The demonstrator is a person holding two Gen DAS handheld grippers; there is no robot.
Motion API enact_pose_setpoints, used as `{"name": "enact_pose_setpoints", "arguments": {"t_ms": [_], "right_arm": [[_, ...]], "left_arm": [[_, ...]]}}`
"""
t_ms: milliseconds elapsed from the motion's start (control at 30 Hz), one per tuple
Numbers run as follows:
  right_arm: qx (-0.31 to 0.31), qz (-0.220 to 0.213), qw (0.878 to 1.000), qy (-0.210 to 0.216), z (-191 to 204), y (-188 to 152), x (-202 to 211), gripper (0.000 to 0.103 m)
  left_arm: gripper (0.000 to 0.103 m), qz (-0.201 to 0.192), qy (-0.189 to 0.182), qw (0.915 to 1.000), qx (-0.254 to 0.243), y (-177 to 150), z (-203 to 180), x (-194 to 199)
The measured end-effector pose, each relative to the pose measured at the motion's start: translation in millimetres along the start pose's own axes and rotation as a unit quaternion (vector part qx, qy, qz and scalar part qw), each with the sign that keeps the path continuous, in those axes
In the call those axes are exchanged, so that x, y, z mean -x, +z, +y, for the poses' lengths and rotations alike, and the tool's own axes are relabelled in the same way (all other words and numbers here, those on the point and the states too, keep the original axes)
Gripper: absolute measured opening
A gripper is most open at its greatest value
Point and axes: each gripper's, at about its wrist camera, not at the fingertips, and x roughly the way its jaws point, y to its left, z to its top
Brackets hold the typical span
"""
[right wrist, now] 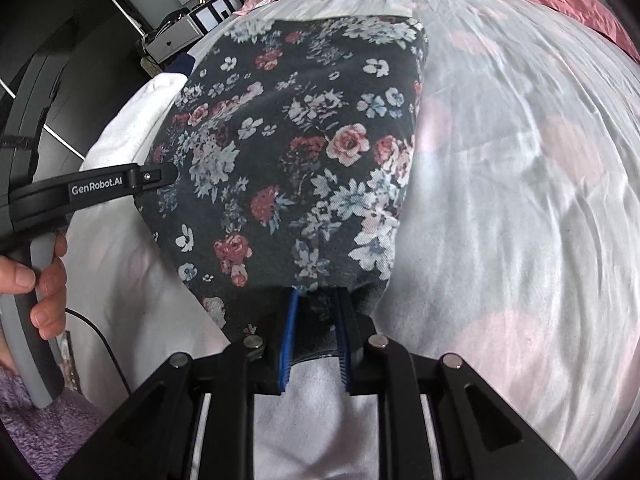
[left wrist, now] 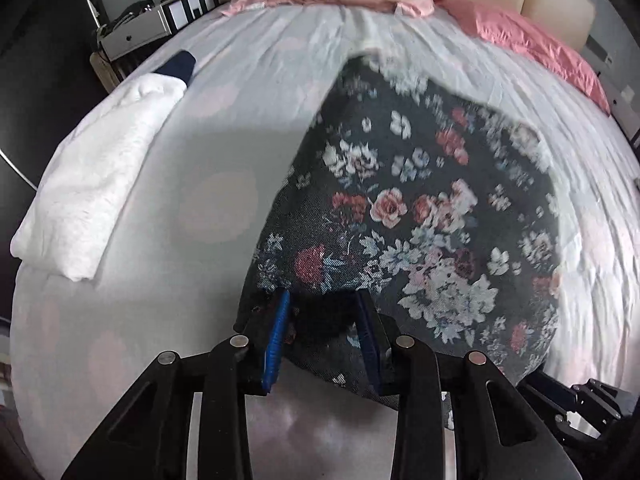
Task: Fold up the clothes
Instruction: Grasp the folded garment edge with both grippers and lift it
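A dark garment with a flower print [left wrist: 400,208] is spread over the white bed sheet [left wrist: 208,152]; its far end is blurred. My left gripper [left wrist: 323,294] is shut on a bunch of cloth at the garment's near left edge, which fills the gap between the blue pads [left wrist: 276,340]. In the right wrist view the same garment [right wrist: 304,152] stretches away from my right gripper [right wrist: 319,291], which is shut on its near edge. The left gripper [right wrist: 160,174] meets the garment's left edge there, with a person's hand [right wrist: 44,280] on its grey handle.
A folded white garment [left wrist: 88,184] with a navy piece [left wrist: 180,66] at its far end lies along the bed's left side. Pink bedding [left wrist: 532,40] sits at the headboard. A nightstand with a silver box [left wrist: 136,32] stands left of the bed.
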Motion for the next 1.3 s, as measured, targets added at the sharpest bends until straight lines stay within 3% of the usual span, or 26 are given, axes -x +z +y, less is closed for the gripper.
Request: {"name": "enact_pose_setpoints", "arguments": {"t_ms": [67, 133, 267, 433, 633, 800, 867, 1033, 1200, 1300], "right_arm": [[-0.017, -0.010, 1.000, 0.015, -4.9, 1.0, 12.6, 0.021], [-0.036, -0.025, 0.999, 0.031, -12.2, 5.6, 25.5, 0.021], [-0.080, -0.027, 0.996, 0.034, -31.8, 26.6, 32.7, 0.050], [-0.118, 0.017, 0.992, 0.037, -48.7, 54.3, 12.0, 0.051], [-0.100, 0.048, 0.993, 0.049, -47.5, 84.7, -14.0, 0.051], [-0.118, 0.066, 0.988, 0.072, -52.1, 99.1, -39.1, 0.070], [-0.112, 0.071, 0.989, 0.071, -49.6, 102.6, -45.0, 0.072], [-0.098, 0.069, 0.991, 0.052, -44.2, 103.8, -45.0, 0.066], [-0.115, 0.049, 0.990, 0.060, -48.5, 98.7, -29.8, 0.032], [-0.126, 0.034, 0.989, 0.072, -50.5, 96.5, -15.8, 0.019]], "left_arm": [[0.038, -0.033, -0.008, 0.9994, 0.009, 2.8, 4.1, 13.4], [0.043, -0.035, -0.017, 0.9991, 0.017, 6.9, 6.6, 10.8], [0.043, -0.023, -0.021, 0.9993, 0.021, 15.5, 6.4, -2.7], [0.043, -0.016, -0.025, 0.9994, 0.018, 29.3, 3.3, -15.7], [0.044, 0.000, -0.037, 0.9989, 0.029, 38.1, 6.8, -42.9], [0.057, 0.007, -0.064, 0.9960, 0.063, 43.7, 16.3, -58.9], [0.058, 0.015, -0.085, 0.9924, 0.087, 44.7, 23.5, -64.9], [0.060, 0.030, -0.126, 0.9830, 0.131, 44.7, 34.4, -74.1], [0.060, 0.029, -0.118, 0.9857, 0.116, 45.6, 28.5, -71.8], [0.059, 0.031, -0.114, 0.9870, 0.109, 45.8, 25.1, -70.2]]}}
